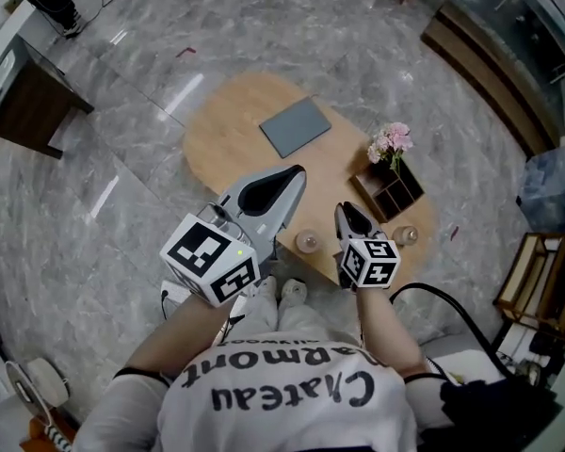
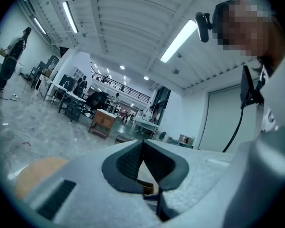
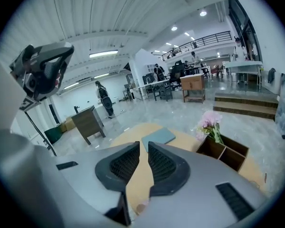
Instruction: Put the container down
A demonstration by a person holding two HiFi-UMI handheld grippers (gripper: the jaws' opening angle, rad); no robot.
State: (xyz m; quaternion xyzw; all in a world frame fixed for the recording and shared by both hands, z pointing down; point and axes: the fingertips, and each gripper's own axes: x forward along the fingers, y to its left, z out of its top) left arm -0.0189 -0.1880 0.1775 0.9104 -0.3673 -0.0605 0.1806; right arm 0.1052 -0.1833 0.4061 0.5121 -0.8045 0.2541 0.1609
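Wooden container [image 1: 388,188] with pink flowers [image 1: 391,142] sits at the right edge of the bench [image 1: 235,130], the left claw [image 1: 295,172] is closed on nothing, and the right claw [image 1: 345,209] stands a little apart, empty.

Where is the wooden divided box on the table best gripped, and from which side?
Probably by a thin upright wall of the wooden box, at the end away from the pink flowers, coming down from above: its top is open and the walls suit a narrow tool pinch.
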